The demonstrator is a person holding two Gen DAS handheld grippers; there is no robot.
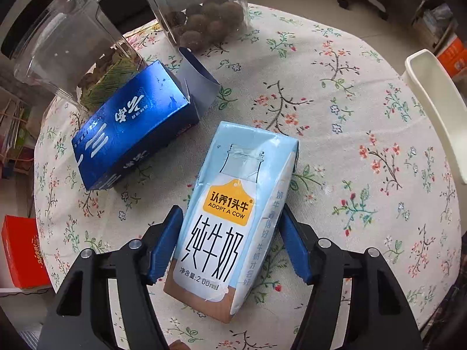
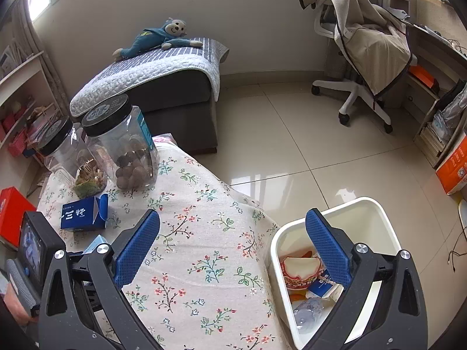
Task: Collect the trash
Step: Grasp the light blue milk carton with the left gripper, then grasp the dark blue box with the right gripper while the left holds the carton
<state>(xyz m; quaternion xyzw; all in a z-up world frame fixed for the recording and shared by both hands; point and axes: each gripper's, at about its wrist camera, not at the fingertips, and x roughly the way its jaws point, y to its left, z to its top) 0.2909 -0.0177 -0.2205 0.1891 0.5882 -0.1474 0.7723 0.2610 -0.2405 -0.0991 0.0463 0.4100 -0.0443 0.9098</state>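
Note:
A light blue milk carton [image 1: 233, 151] lies flat on the floral tablecloth [image 1: 335, 175], with its printed face up. My left gripper [image 1: 230, 207] points down over it and straddles its lower half. The left pad [image 1: 163, 245] lies against the carton's edge, while a strip of cloth shows beside the right pad [image 1: 294, 245]. A blue cardboard box [image 1: 131, 128] with an open flap lies behind the carton. My right gripper [image 2: 232, 213] is open with nothing in it, over the table's edge. One finger hangs above the white bin [image 2: 344, 207], which holds wrappers.
Two clear jars with black lids [image 2: 128, 145] [image 2: 73, 160] stand at the table's far side, behind the blue box [image 2: 81, 214]. A red box [image 2: 11, 210] sits low on the left. On the tiled floor beyond are a grey sofa [image 2: 175, 96] and an office chair [image 2: 359, 58].

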